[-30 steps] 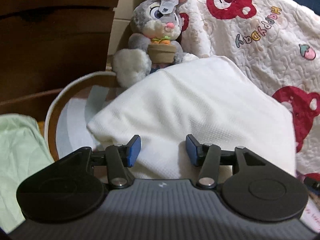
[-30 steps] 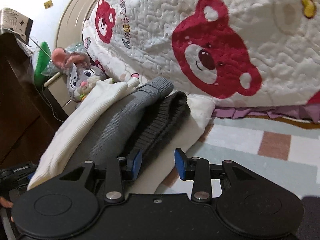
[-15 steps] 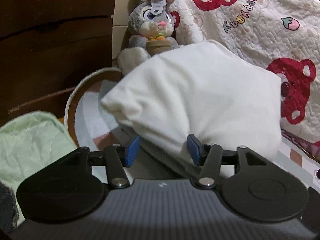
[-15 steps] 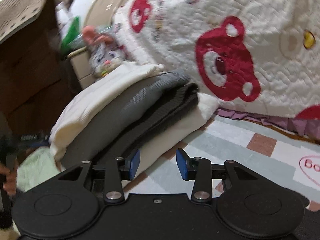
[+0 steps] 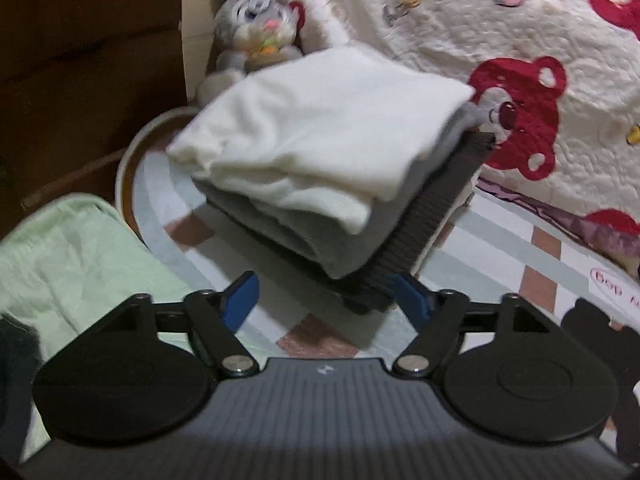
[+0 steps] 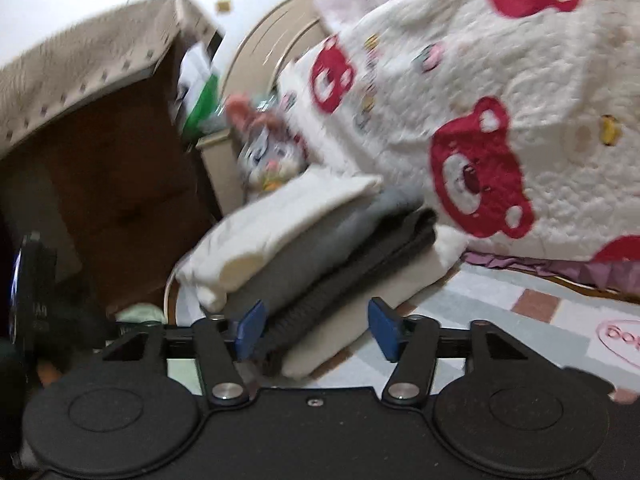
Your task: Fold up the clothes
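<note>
A stack of folded clothes sits on the rug: a cream top (image 5: 320, 136) on a light grey garment (image 5: 336, 236), a dark knit sweater (image 5: 436, 208) and a cream piece (image 6: 360, 300) at the bottom. The stack also shows in the right wrist view (image 6: 280, 220). My left gripper (image 5: 328, 304) is open and empty just in front of the stack's near corner. My right gripper (image 6: 316, 328) is open and empty at the stack's near end. A pale green garment (image 5: 68, 260) lies unfolded at the left.
A plush rabbit (image 5: 256, 32) sits behind the stack against a white quilt with red bears (image 5: 520, 80). A dark wooden cabinet (image 5: 80, 60) stands at the left. The striped rug (image 5: 520, 256) extends to the right. A dark item (image 5: 16, 360) lies at the far left.
Both grippers have pulled back from the stack and opened wider. The views show the whole stack from farther away, and the green garment has come into the left view.
</note>
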Demonstrator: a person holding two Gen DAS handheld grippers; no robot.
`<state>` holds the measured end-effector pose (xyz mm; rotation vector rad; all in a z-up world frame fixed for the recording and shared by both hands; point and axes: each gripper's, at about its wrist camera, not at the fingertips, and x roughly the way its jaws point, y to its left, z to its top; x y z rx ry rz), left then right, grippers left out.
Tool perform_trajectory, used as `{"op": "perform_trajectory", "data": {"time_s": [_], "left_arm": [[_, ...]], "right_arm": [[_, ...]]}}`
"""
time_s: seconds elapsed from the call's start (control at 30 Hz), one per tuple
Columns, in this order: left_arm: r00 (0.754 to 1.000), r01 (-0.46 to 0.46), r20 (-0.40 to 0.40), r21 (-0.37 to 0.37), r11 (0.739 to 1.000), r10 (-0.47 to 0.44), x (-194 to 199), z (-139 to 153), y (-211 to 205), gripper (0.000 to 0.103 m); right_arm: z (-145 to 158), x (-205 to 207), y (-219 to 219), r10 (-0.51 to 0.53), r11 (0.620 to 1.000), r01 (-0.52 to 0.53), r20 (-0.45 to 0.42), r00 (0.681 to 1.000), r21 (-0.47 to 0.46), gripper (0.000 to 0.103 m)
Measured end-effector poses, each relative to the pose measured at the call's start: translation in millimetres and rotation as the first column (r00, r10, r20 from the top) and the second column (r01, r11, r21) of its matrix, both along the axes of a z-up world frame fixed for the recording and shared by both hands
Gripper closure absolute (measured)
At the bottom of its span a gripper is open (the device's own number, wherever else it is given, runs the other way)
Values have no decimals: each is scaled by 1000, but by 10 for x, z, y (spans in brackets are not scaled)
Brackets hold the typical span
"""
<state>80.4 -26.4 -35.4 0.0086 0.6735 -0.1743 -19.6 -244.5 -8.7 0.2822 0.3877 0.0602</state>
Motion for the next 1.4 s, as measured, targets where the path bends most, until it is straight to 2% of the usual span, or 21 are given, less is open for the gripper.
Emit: {"op": "perform_trajectory", "data": {"time_s": [0.13,0.27,0.4,0.43,0.6,1.0,1.4], "left_arm": [[999,32,23,22,999,-33,-349,165,-95,12],[999,37,25,28,999,-38,-641,298,-125,6],[999,25,35,61,998,-27,-911,400,-158,0],[999,22,38,69,997,-25,-979,426,-166,0],[999,20,43,137,990,-26,-1258,502,-222,0],[997,68,15,134,989,-70,-1492,486,-239,0],[995,101,-7,134,986,-101,-1582,460,-243,0]], "right_arm": [[89,-249,30,6,1000,-6,-3,1000,-21,36],[128,-541,146,-1,994,2,8,1000,-110,30],[100,-748,121,13,999,-13,14,1000,-32,25],[92,-793,112,13,1000,-12,17,1000,-14,19],[101,-978,147,-3,1000,4,17,1000,-22,18],[153,-1323,335,17,994,-15,16,1000,-106,14],[122,-1330,312,8,996,-6,22,1000,-87,14]]}}
